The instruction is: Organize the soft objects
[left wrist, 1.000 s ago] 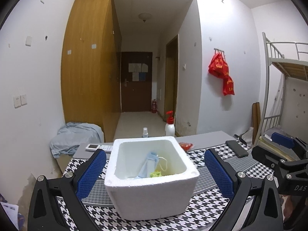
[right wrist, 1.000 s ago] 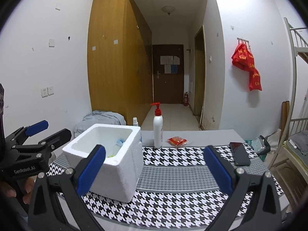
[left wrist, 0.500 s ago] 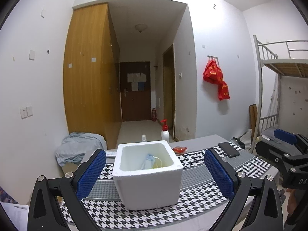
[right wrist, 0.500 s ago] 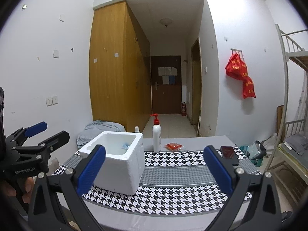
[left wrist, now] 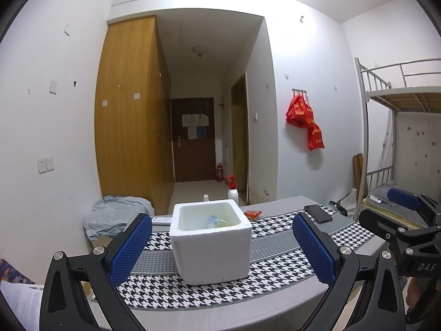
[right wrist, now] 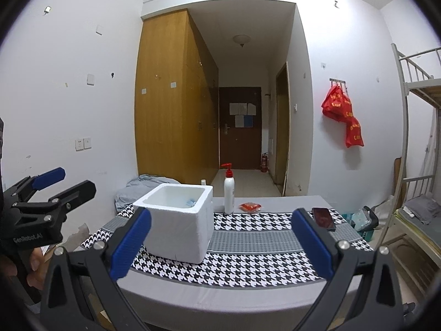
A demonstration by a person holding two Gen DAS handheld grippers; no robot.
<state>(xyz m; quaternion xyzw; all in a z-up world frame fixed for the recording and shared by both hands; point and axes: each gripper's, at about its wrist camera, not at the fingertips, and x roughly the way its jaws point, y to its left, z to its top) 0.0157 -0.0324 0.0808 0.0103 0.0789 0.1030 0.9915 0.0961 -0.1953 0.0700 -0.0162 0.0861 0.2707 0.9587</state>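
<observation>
Tongs both spread apart, empty: left tongs [left wrist: 220,245], right tongs [right wrist: 220,244]. White foam box [left wrist: 210,244] sits on houndstooth tabletop [left wrist: 275,273]; blue soft item [left wrist: 211,220] inside. Pump bottle [right wrist: 228,194] behind box.

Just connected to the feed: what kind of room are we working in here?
Most likely a dormitory room. A metal bunk bed stands at the right, a tall wooden wardrobe lines the entry corridor, and the foam box sits on a cloth-covered table.
</observation>
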